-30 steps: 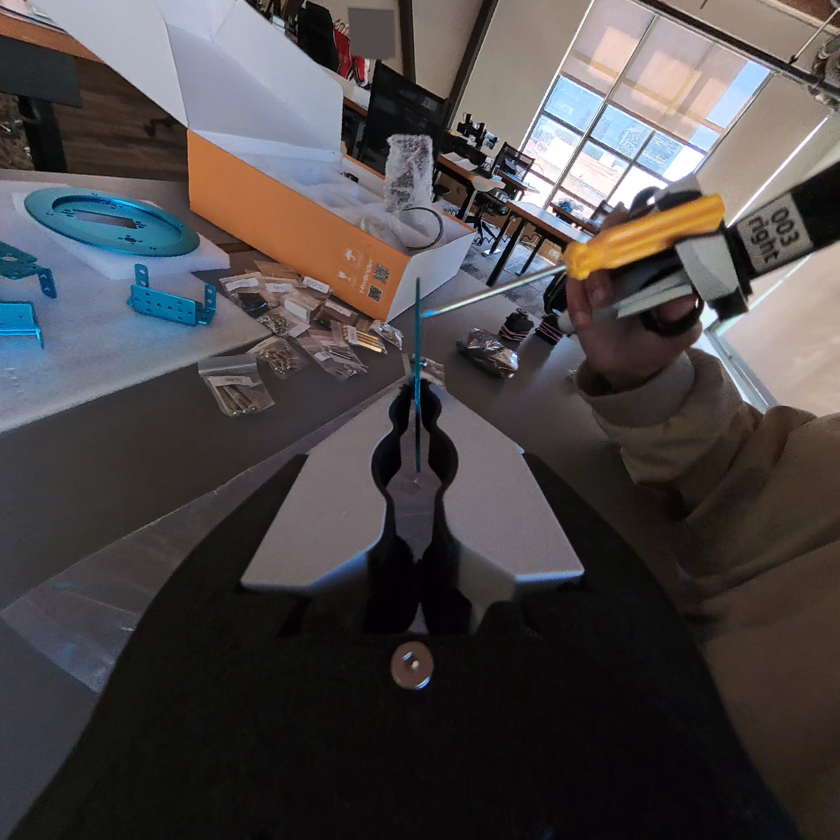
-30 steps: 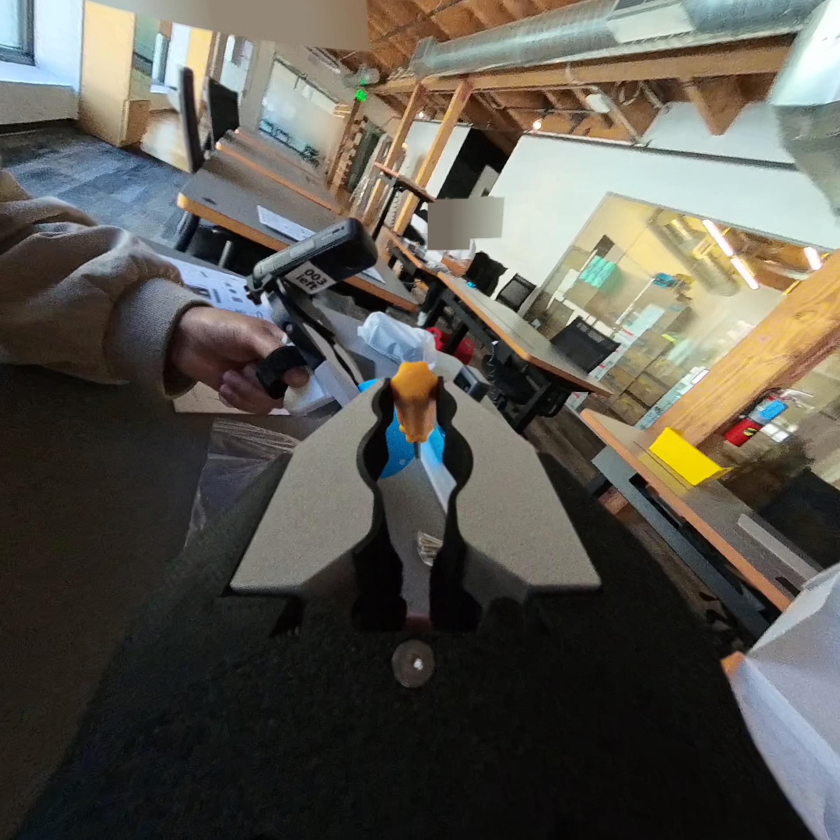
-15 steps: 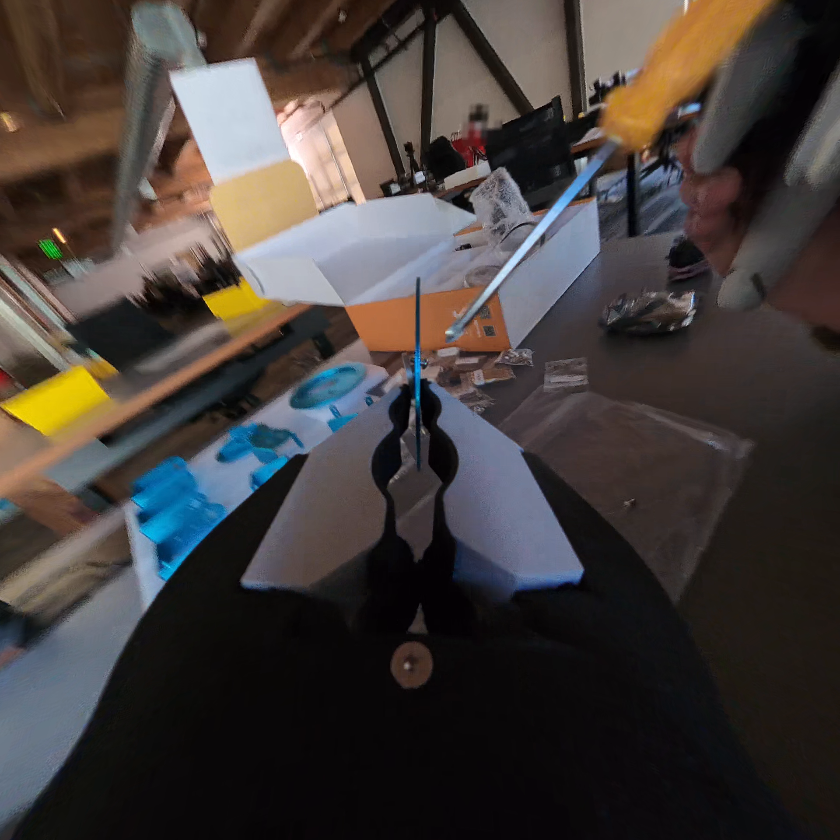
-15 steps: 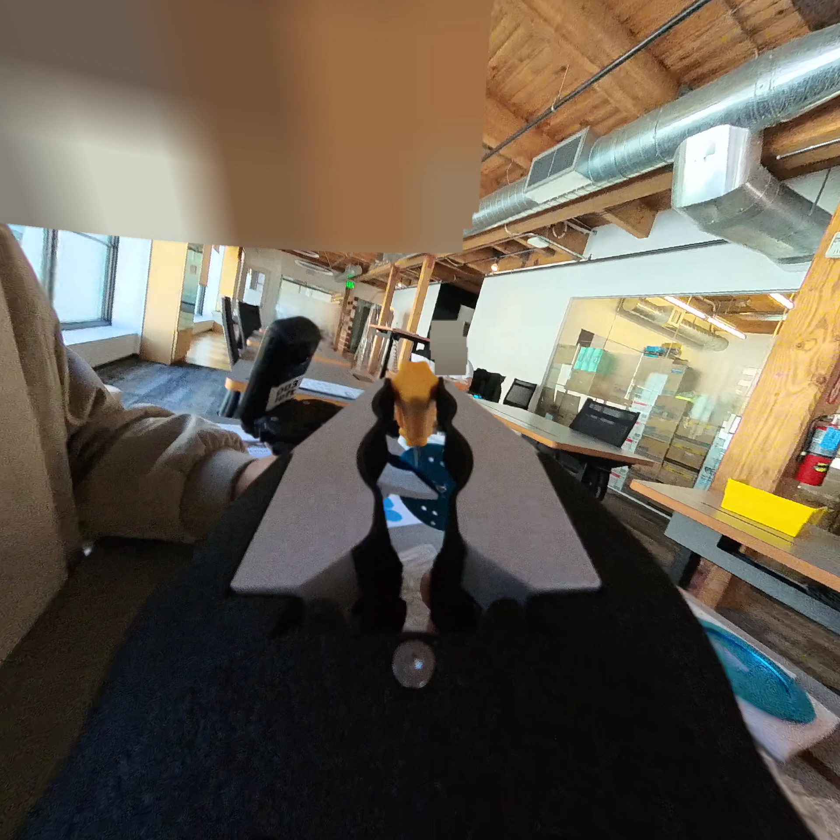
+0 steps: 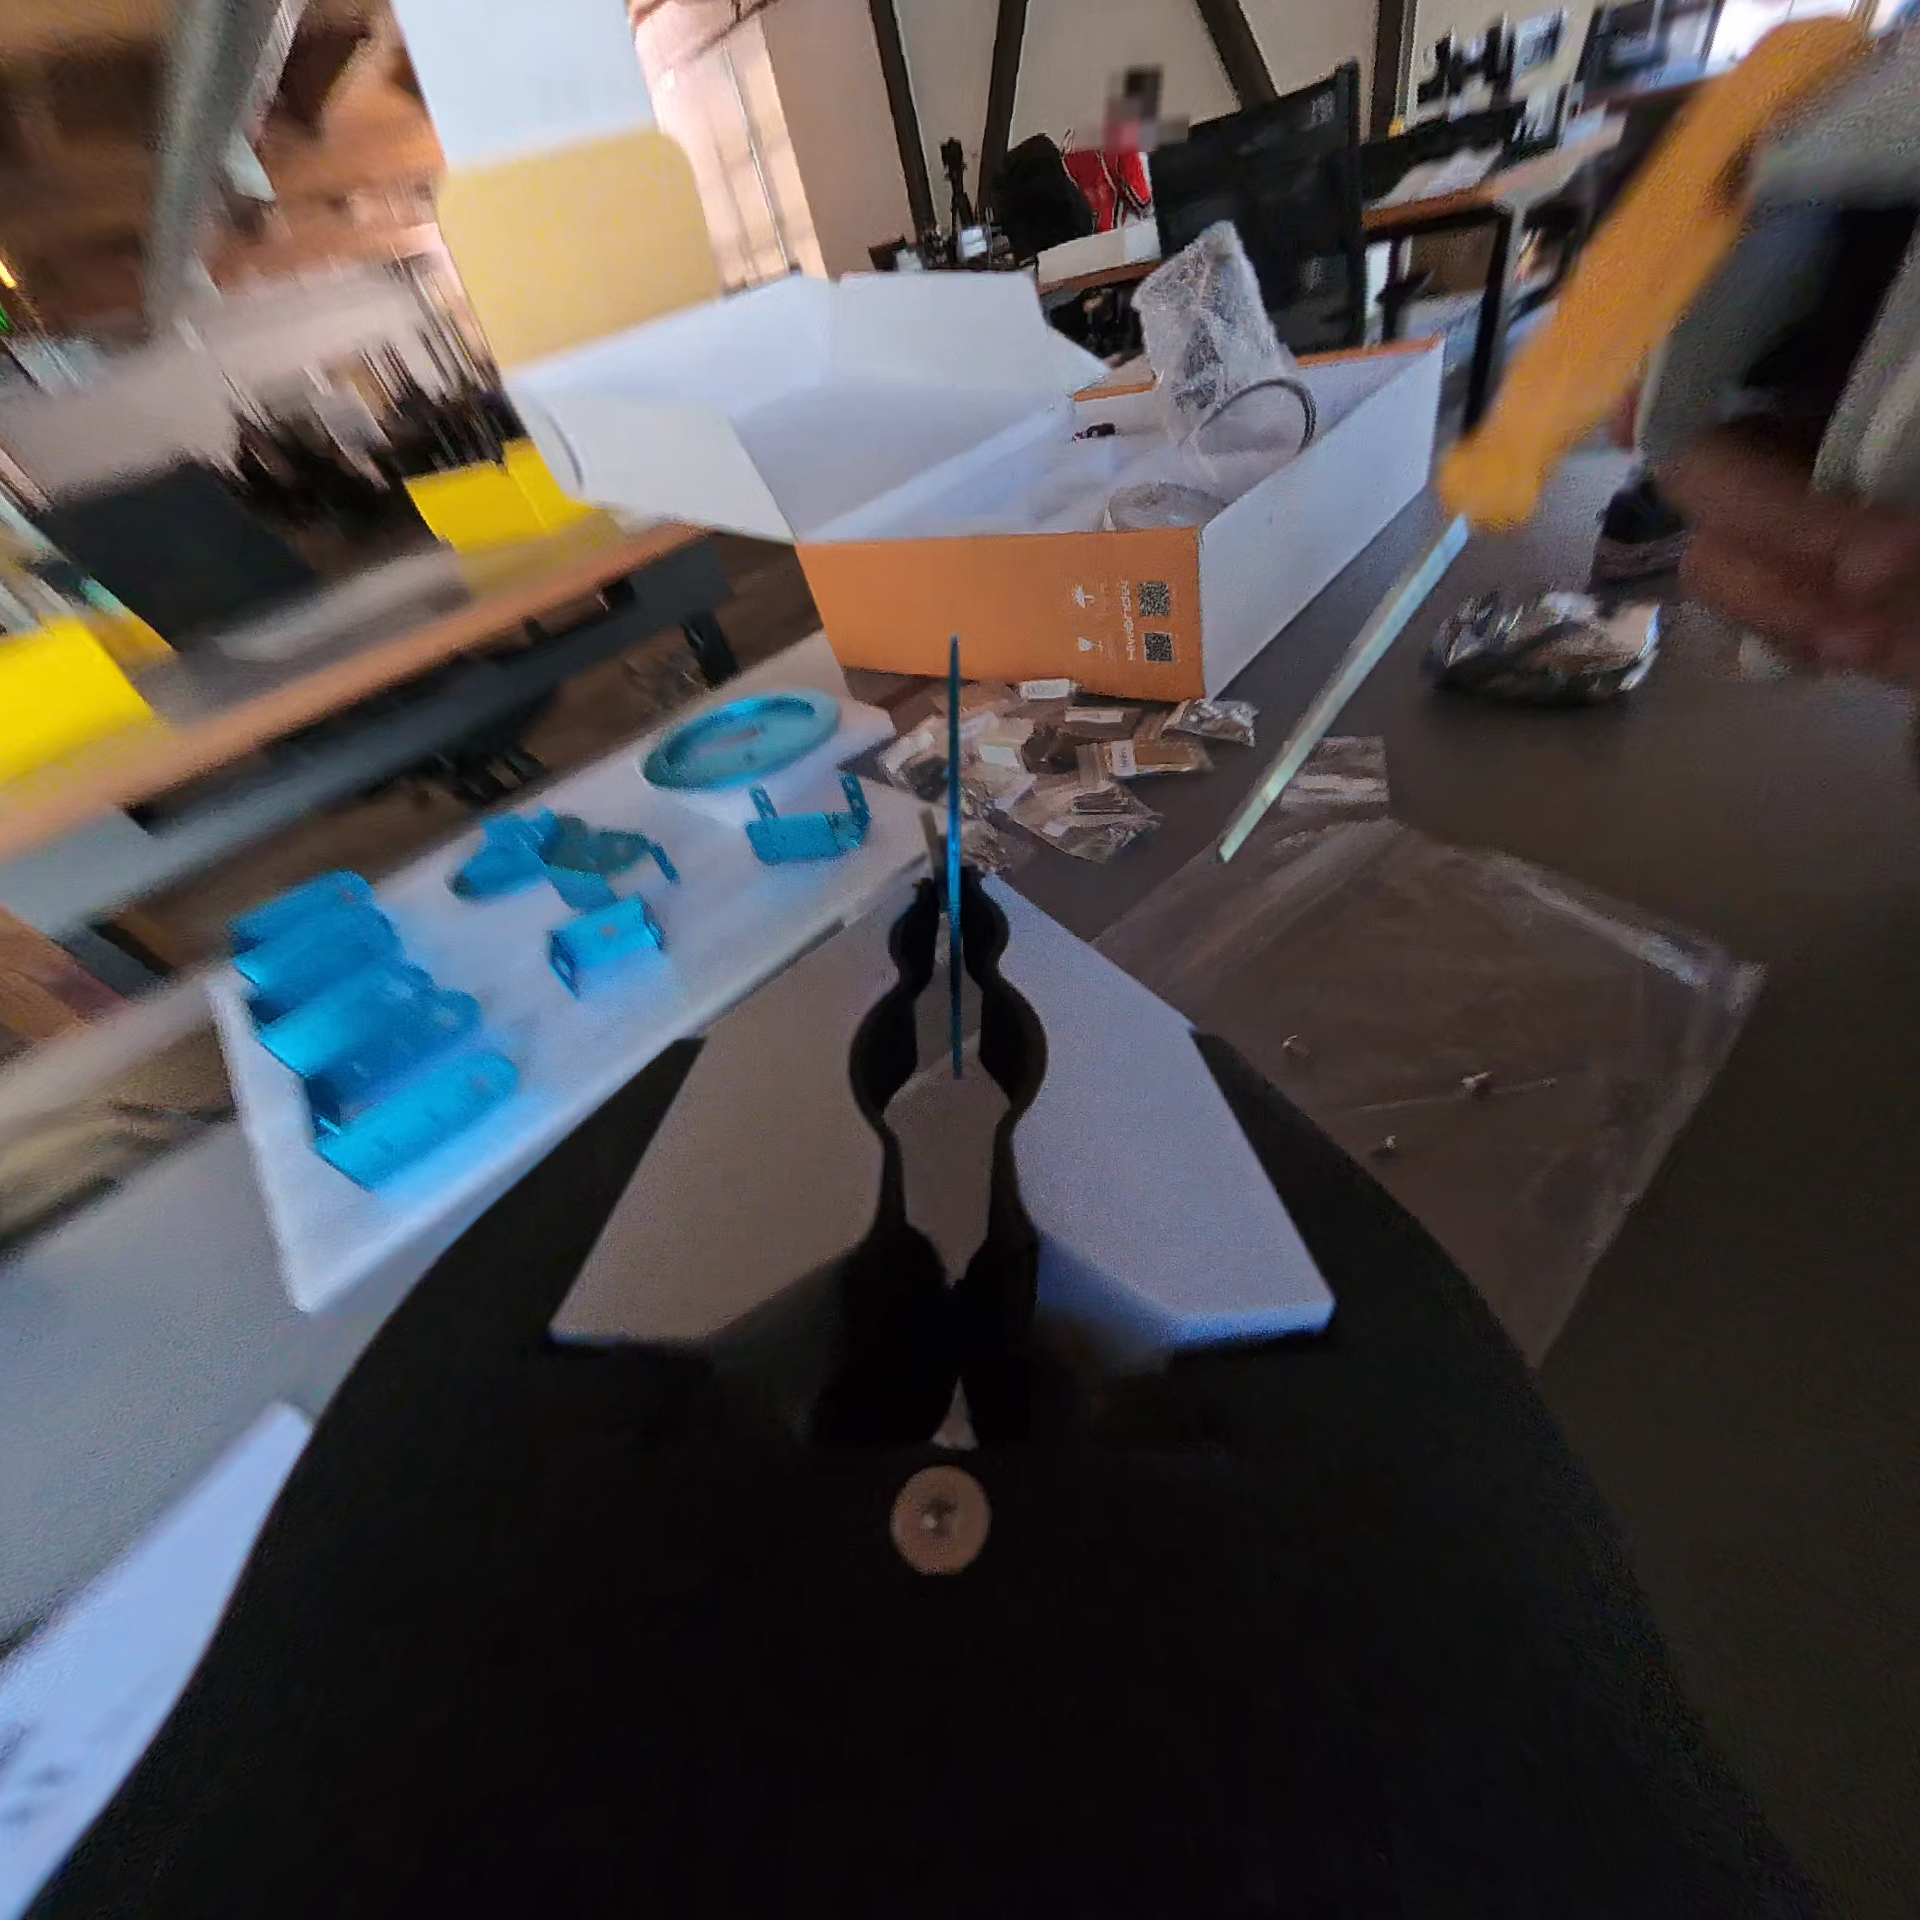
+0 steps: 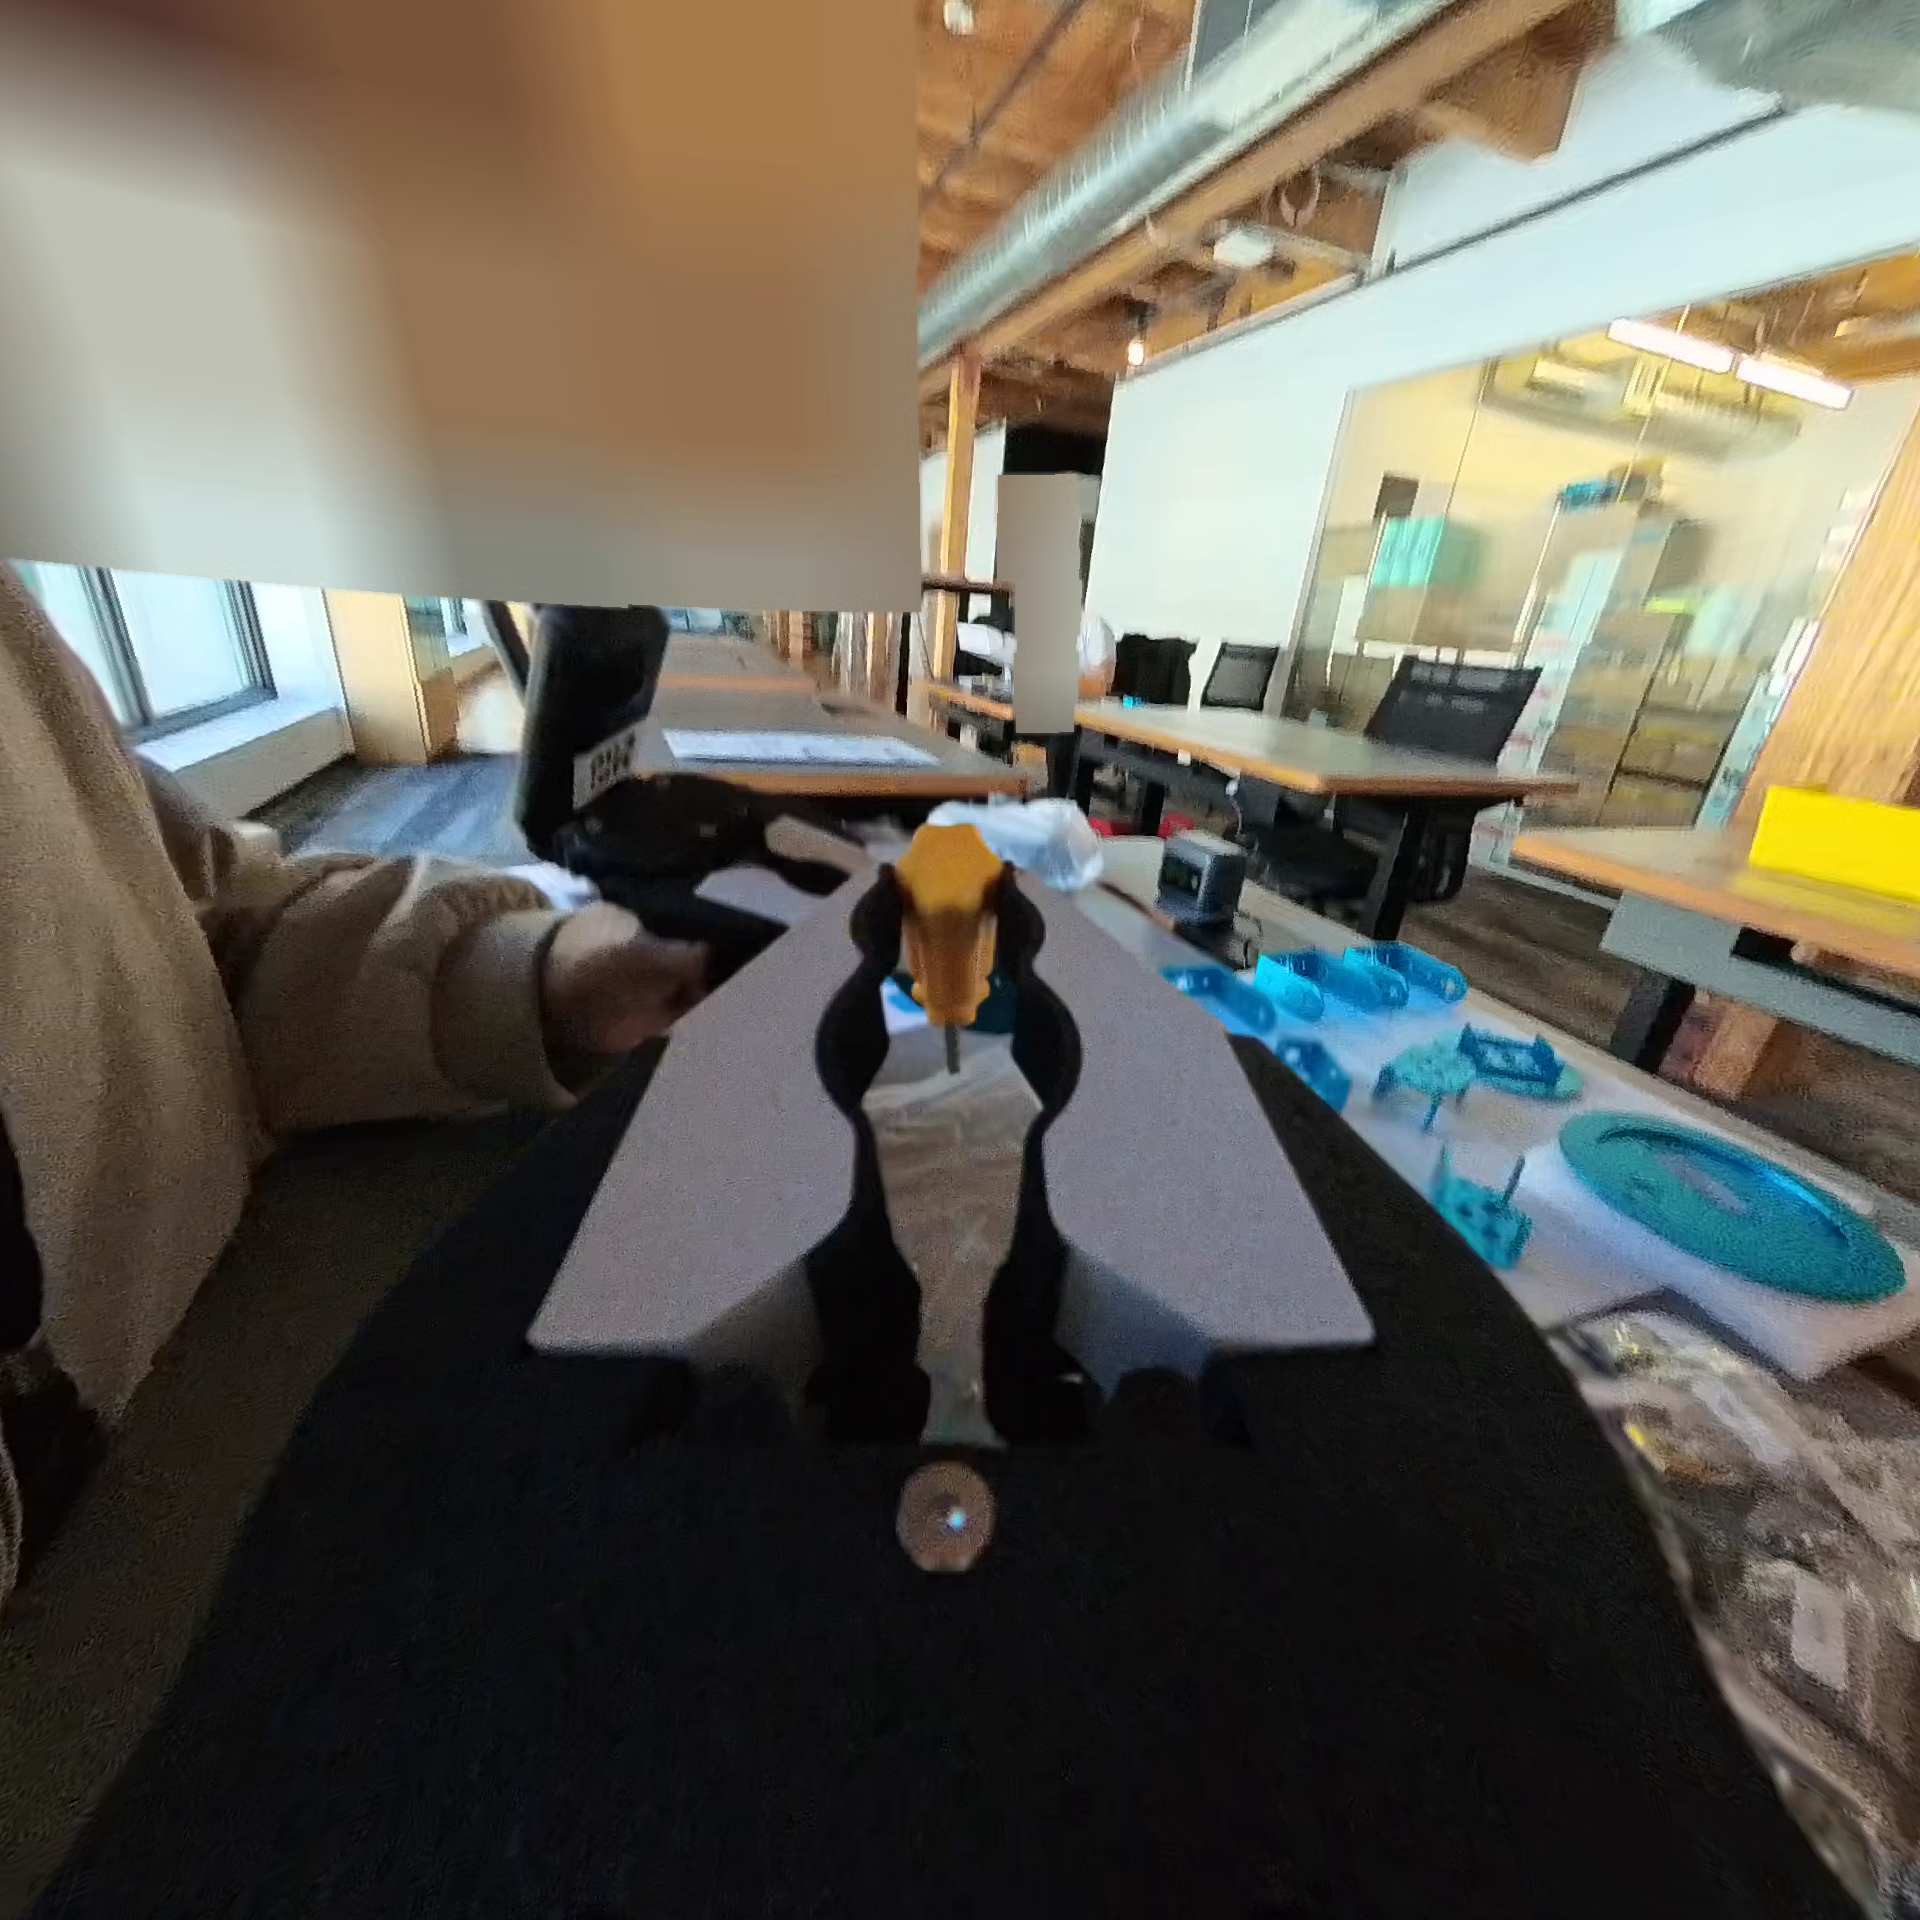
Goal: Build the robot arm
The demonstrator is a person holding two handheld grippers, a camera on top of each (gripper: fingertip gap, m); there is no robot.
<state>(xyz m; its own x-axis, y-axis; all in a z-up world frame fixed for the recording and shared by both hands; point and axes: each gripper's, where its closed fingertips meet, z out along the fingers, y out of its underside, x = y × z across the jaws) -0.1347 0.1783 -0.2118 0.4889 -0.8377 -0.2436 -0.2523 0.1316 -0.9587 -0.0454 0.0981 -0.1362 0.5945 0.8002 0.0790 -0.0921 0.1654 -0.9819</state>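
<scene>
The left hand-held gripper [image 5: 954,914] is clamped on a thin flat blue anodised metal plate [image 5: 954,790], seen edge-on as a narrow upright line that stands up past the fingertips. The right hand-held gripper [image 6: 951,935] is closed on the orange plastic handle of a screwdriver [image 6: 943,935]; in the left wrist view the same tool's steel shaft [image 5: 1340,696] slants down and its tip hangs above a clear plastic bag [image 5: 1455,997] lying flat on the dark grey desk [image 5: 1766,1195].

Taking the open orange-and-white cardboard box [image 5: 1018,613] as landmark: small packets of screws [image 5: 1070,758] lie just in front of it, a white foam sheet [image 5: 665,997] carrying a round blue metal disc [image 5: 740,727] and several blue metal brackets [image 5: 805,826] lies in front and to its left, and a crumpled silvery foil bag [image 5: 1538,644] lies to its right.

The plate looks light and stiff, with a smooth finish that could slip or twist if pinched only at one edge; a firm hold across its flat faces, as here, seems soundest. The screwdriver looks rigid and easy to grip at its faceted handle.
</scene>
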